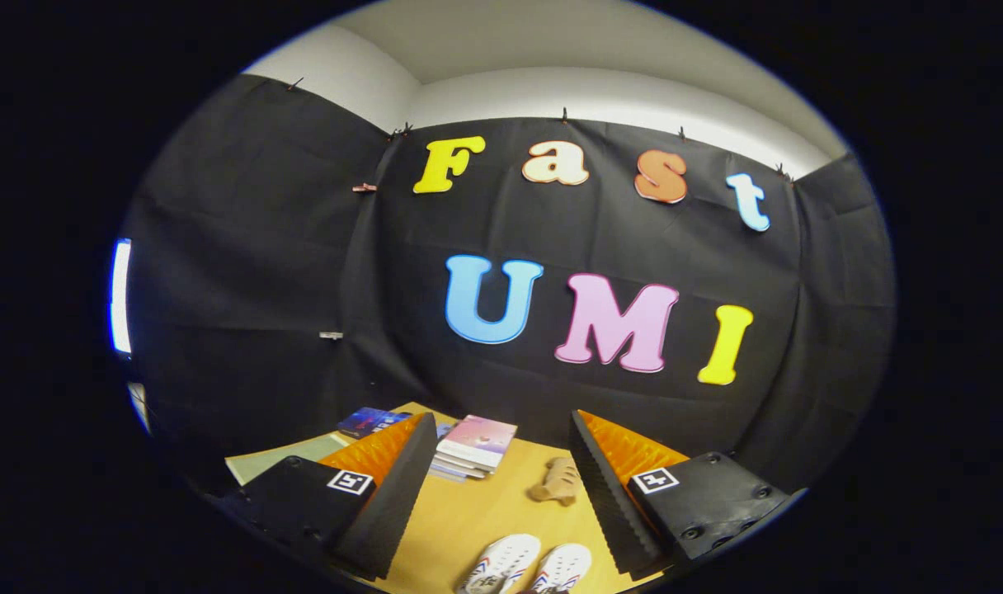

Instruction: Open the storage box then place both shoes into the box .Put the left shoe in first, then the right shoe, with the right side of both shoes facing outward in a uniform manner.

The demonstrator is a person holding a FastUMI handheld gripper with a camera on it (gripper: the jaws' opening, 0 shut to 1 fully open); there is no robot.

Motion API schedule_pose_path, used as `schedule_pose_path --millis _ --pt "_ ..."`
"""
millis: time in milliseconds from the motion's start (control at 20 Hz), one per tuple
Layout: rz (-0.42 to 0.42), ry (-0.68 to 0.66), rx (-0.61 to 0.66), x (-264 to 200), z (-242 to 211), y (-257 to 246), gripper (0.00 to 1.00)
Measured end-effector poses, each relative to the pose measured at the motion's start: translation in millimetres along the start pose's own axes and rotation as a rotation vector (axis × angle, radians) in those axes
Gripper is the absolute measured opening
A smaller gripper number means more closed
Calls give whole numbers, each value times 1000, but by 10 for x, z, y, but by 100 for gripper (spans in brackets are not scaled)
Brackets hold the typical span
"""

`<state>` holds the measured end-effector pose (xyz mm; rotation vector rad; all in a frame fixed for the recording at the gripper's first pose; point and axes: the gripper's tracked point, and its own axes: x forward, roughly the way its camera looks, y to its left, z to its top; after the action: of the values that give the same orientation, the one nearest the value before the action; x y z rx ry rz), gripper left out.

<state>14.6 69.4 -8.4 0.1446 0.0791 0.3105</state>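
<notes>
Two white shoes with striped sides lie side by side on the wooden table (477, 520), toes pointing away from me: the left-hand shoe (501, 561) and the right-hand shoe (563, 568). They sit low between my two fingers. My gripper (497, 487) is held above the table and stands wide open, with nothing between its fingers (402, 487). No storage box is seen from here.
A stack of books (475, 447) lies beyond the fingers near the black cloth wall. A small tan toy figure (558, 481) rests on the table ahead of the shoes. More flat books or cards (369, 421) lie at the far left corner.
</notes>
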Motion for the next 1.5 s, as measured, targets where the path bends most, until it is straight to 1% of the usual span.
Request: schedule_pose_path --millis 100,150,300,350,500,600,700,800,950,1100,1250,1350,1500 --pt "110 33 57 45 -100 158 98" --pt "192 59 109 61 -183 297 98" --pt "417 161 310 58 -431 696 99" --pt "479 200 375 19 -552 803 100" --pt "612 328 537 9 -974 1035 98" --pt "682 406 684 27 -1217 1148 98" --pt "723 491 855 60 -1453 1212 98" --pt "737 556 1002 83 -1680 1275 98" --pt "723 612 1163 235 -2040 1322 98" --pt "708 674 1279 285 -2364 1414 98" --pt "687 729 1341 332 -2678 1542 98" --pt "709 752 1388 329 -2764 1661 98" --pt "767 759 1480 316 -2686 1808 98"
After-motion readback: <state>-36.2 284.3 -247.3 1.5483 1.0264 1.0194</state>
